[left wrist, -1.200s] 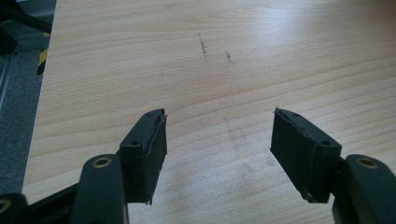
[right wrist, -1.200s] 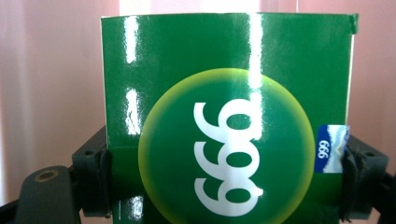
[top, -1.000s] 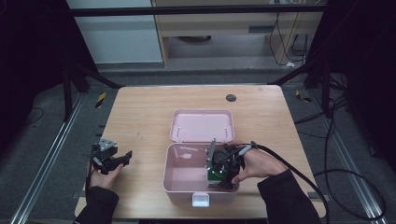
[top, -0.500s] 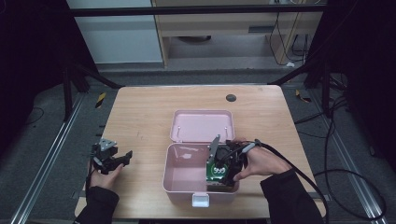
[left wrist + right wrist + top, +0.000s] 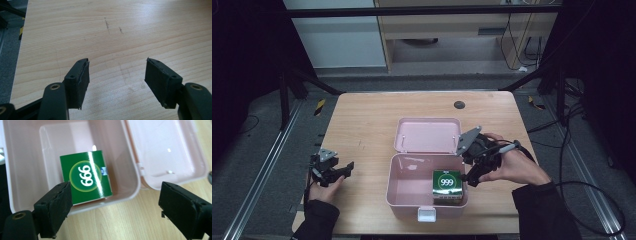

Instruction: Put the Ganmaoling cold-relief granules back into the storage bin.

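The green box (image 5: 448, 186) marked 999 lies inside the pink case (image 5: 404, 187), in its right front corner, with the lid (image 5: 427, 135) laid flat behind. The right gripper (image 5: 476, 172) hangs just beside the case's right wall — jaws spread wide, holding nothing. The left gripper (image 5: 337, 172) rests well apart on the wooden table (image 5: 362, 120), jaws wide and empty too.

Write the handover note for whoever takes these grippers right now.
Right gripper: open, at the near right rim of the pink box, holding nothing.
Left gripper: open, over bare table at the left, away from the work.
Green 999 carton: lying inside the box, near right corner, released.
Lid: open, laid back flat.
Done: carton is in.
Left: probably closing the lid and the front latch.
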Demonstrator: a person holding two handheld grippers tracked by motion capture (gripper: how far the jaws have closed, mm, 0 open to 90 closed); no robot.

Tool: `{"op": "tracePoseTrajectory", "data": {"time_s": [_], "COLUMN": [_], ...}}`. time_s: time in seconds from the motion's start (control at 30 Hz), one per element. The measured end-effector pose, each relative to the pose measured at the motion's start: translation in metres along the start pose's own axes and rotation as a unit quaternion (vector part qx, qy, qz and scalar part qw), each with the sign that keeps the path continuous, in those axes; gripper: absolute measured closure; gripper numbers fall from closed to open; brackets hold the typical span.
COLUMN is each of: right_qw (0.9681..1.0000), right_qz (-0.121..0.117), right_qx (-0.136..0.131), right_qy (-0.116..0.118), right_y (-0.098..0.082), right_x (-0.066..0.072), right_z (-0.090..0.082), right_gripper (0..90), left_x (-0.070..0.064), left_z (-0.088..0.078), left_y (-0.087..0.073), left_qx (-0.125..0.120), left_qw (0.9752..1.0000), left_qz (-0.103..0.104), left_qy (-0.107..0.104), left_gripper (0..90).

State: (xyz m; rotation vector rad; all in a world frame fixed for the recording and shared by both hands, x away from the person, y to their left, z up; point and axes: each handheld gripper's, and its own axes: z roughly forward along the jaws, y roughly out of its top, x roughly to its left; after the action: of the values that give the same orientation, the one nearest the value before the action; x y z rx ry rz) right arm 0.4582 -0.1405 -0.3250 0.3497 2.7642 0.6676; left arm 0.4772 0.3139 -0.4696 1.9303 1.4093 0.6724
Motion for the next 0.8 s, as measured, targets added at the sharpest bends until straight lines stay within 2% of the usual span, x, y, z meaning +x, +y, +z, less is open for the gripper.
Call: {"op": "tracePoseTrajectory", "data": {"time_s": [0.03,0.1,0.23,0.3,0.43,0.53,0.63,0.67,0.7,0.73,0.77,0.8], "right_qw": [0.9997,0.9996,0.9975,0.9949,0.989,0.982,0.9723,0.9686,0.9598,0.9598,0.9565,0.9504], "right_qz": [0.014,0.017,0.047,0.07,0.1,0.133,0.169,0.181,0.205,0.205,0.214,0.229], "right_qx": [-0.015,-0.021,-0.041,-0.055,-0.079,-0.097,-0.115,-0.122,-0.134,-0.134,-0.137,-0.144], "right_qy": [-0.01,-0.012,-0.033,-0.047,-0.075,-0.093,-0.112,-0.119,-0.137,-0.137,-0.144,-0.153], "right_y": [-0.007,-0.01,-0.027,-0.038,-0.058,-0.073,-0.087,-0.091,-0.1,-0.1,-0.103,-0.108], "right_x": [-0.002,-0.003,-0.006,-0.008,-0.01,-0.011,-0.013,-0.013,-0.014,-0.014,-0.014,-0.015], "right_z": [-0.006,-0.008,-0.014,-0.014,-0.01,-0.004,0.004,0.007,0.014,0.014,0.016,0.02], "right_gripper": [12.1,12.1,11.3,10.8,8.4,8.1,7.8,7.6,7.1,7.1,7.0,7.1], "left_x": [0.0,0.0,0.0,0.0,-0.001,-0.001,-0.001,-0.001,-0.001,-0.001,-0.001,-0.001], "left_z": [0.0,0.0,0.0,0.0,0.001,0.001,0.001,0.001,0.001,0.001,0.001,0.001], "left_y": [0.0,0.0,0.0,0.0,0.0,0.0,0.0,0.0,0.0,0.0,0.0,-0.001], "left_qx": [0.0,0.0,0.001,0.0,0.002,0.002,0.002,0.002,0.002,0.002,0.003,0.003], "left_qw": [1.0,1.0,1.0,1.0,1.0,1.0,1.0,1.0,1.0,1.0,1.0,1.0], "left_qz": [0.0,-0.001,0.0,0.0,0.0,0.001,0.001,0.001,0.001,0.001,0.001,0.001], "left_qy": [0.0,0.0,0.0,0.0,-0.001,-0.001,-0.002,-0.002,-0.002,-0.002,-0.002,-0.003], "left_gripper": [35.7,35.7,35.8,35.9,36.0,36.1,36.5,36.6,36.7,36.7,36.8,37.0]}}
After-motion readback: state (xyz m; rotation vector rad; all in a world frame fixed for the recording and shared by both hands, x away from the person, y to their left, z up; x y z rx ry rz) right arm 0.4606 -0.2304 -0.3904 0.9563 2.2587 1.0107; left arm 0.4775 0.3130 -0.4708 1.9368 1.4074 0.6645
